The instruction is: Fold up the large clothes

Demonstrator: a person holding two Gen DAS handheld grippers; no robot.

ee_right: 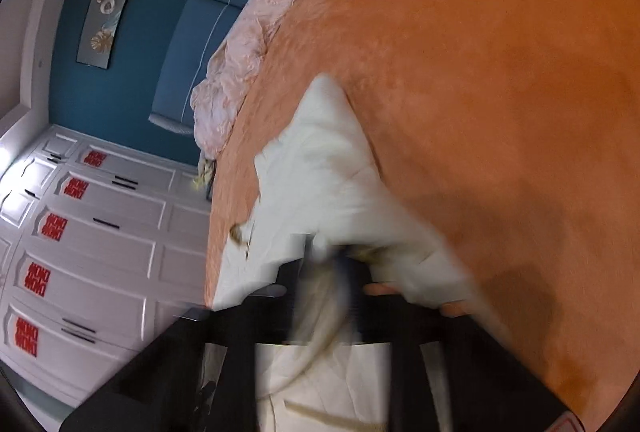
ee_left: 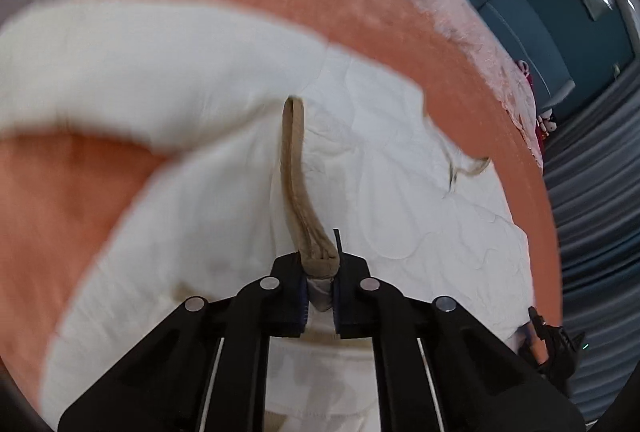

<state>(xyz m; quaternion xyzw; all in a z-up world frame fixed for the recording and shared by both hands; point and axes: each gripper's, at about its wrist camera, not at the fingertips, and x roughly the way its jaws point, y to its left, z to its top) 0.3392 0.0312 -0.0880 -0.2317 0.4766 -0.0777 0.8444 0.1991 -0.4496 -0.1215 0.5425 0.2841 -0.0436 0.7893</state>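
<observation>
We clamp both the left gripper [ee_left: 320,272] and right gripper [ee_right: 332,264] on the white garment [ee_left: 380,192]; its trim [ee_left: 296,172] could slip free if tugged.

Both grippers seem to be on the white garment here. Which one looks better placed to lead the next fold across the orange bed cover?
Left, probably. The left gripper is shut on the tan trim of the white garment, sharply seen. The right gripper is motion-blurred, so its grip cannot be judged.
</observation>
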